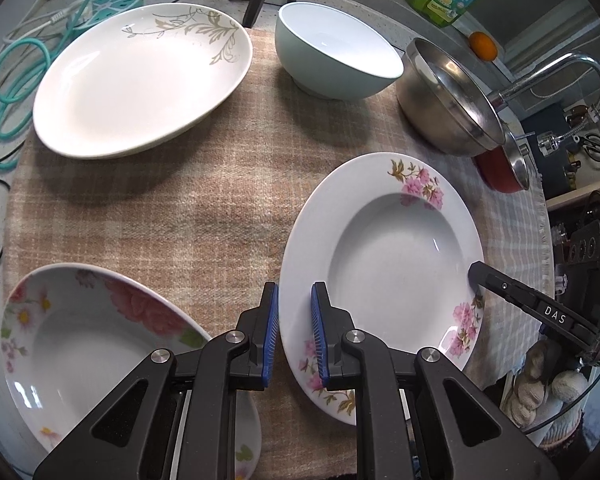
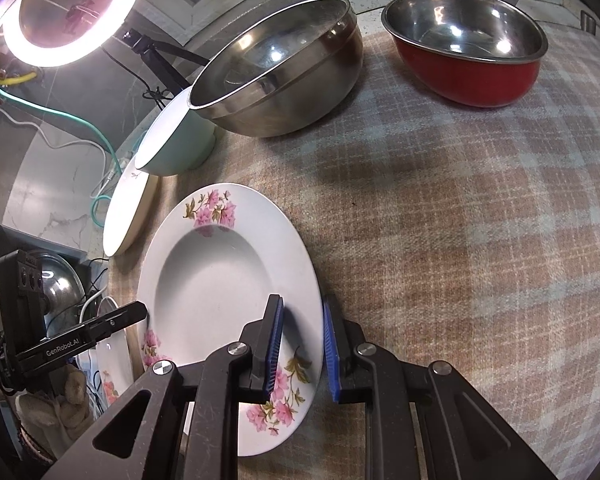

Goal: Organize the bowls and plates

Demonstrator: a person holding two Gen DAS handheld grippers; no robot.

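Gripping the pink-flowered soup plate (image 1: 384,264) from both sides, likely to lift it level toward a stack: left fingers (image 1: 295,332) nearly closed, clamped over its near-left rim. Right fingers (image 2: 302,350) likewise nearly closed, pinching the opposite rim, one inside, one outside, above the checked cloth (image 2: 460,240).

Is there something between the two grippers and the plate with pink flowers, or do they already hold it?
Nothing visible stands between them. The left gripper is closed on one edge of the pink-flowered plate, and the right gripper is closed on the opposite edge. The tablecloth beside the plate is bare.
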